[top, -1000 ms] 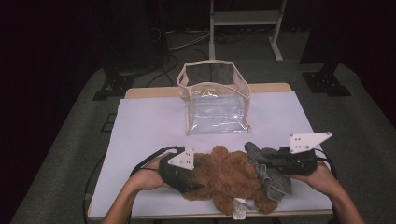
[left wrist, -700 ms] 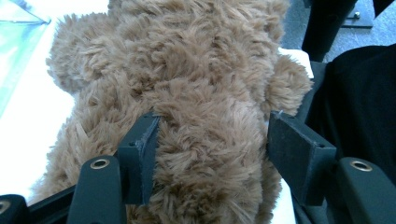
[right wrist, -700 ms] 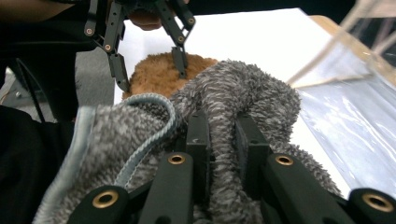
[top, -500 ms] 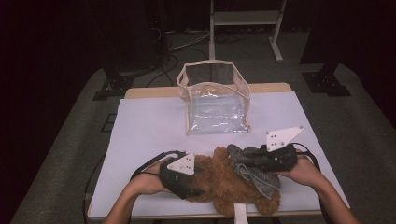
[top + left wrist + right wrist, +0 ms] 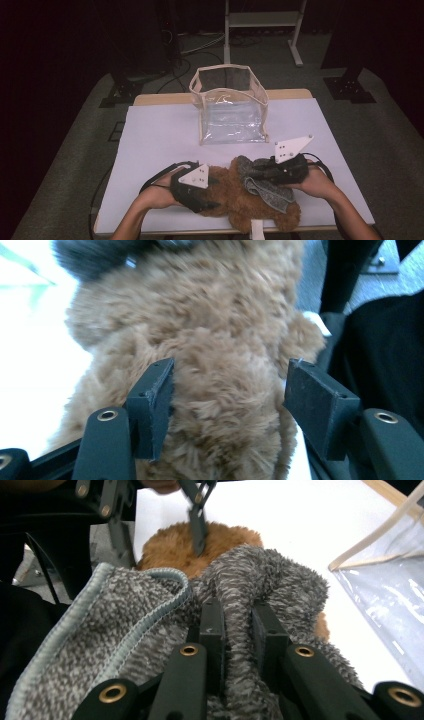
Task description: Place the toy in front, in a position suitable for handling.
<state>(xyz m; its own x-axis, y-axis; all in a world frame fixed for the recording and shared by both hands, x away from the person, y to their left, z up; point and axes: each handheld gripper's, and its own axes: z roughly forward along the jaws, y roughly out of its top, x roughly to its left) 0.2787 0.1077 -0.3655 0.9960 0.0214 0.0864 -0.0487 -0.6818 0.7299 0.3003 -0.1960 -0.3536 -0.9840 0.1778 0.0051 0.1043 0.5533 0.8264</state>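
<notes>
A brown plush toy (image 5: 235,202) lies near the table's front edge. My left gripper (image 5: 216,192) comes in from the left, and in the left gripper view its pads (image 5: 152,400) press into the toy's brown fur (image 5: 215,315). A grey knitted cloth (image 5: 267,192) with a pale blue hem lies over the toy's right side. My right gripper (image 5: 252,176) reaches in from the right. In the right gripper view it (image 5: 239,625) is shut on a fold of that grey cloth (image 5: 280,580), with the brown toy (image 5: 170,547) beyond.
A clear plastic bag (image 5: 232,107) with beige trim stands open-topped at the back middle of the white table cover (image 5: 160,135); its corner shows as the clear bag (image 5: 390,595) in the right gripper view. Dark floor, cables and stand legs surround the table.
My right gripper has moved left with the grey cloth, drawing it further over the brown toy. The left gripper has kept its place on the toy.
</notes>
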